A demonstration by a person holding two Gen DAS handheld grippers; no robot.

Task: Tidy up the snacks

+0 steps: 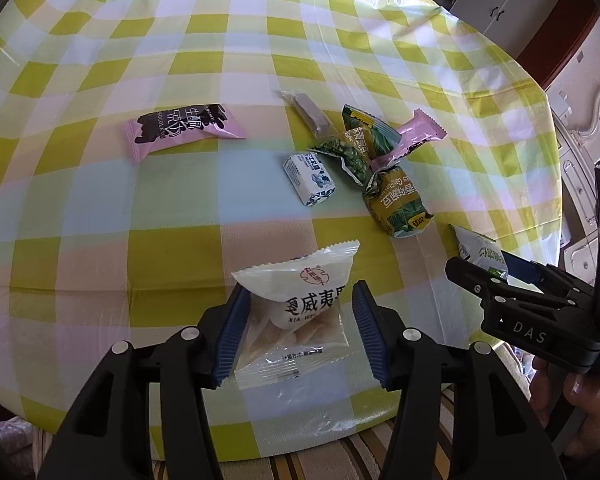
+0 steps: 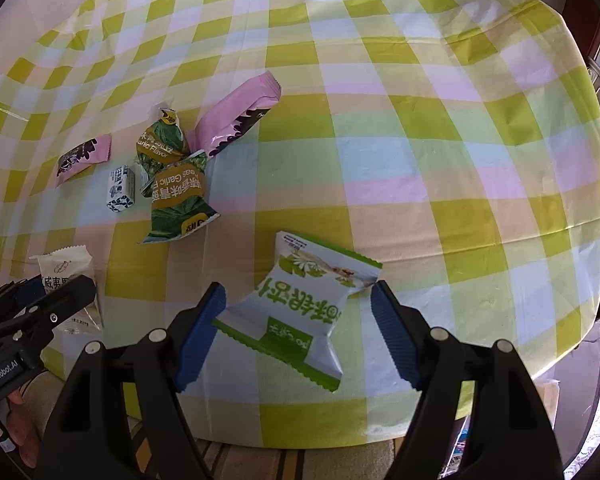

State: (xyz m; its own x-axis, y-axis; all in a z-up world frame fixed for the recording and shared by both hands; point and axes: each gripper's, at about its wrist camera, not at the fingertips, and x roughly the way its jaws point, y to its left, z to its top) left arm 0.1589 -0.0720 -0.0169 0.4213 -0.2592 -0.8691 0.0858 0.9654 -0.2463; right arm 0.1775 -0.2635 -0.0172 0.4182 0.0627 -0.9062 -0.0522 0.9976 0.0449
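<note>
A white packet with red and black print [image 1: 296, 280] lies on the checked tablecloth [image 1: 180, 240] near the front edge, between the blue pads of my left gripper [image 1: 300, 292]. The left pad is at its edge and the right pad stands clear, so the jaws are open. A white-and-green packet [image 2: 304, 300] lies flat between the pads of my right gripper [image 2: 299, 288], which is open wide around it. Each gripper also shows at the side of the other's view.
Further back lie a pink chocolate packet [image 1: 184, 128], a small blue-and-white candy [image 1: 310, 178], a clear-wrapped brown bar [image 1: 308, 114], and a heap of green pea packets [image 2: 176, 196] with another pink packet [image 2: 236, 116]. The table edge [image 2: 340, 432] runs close below the grippers.
</note>
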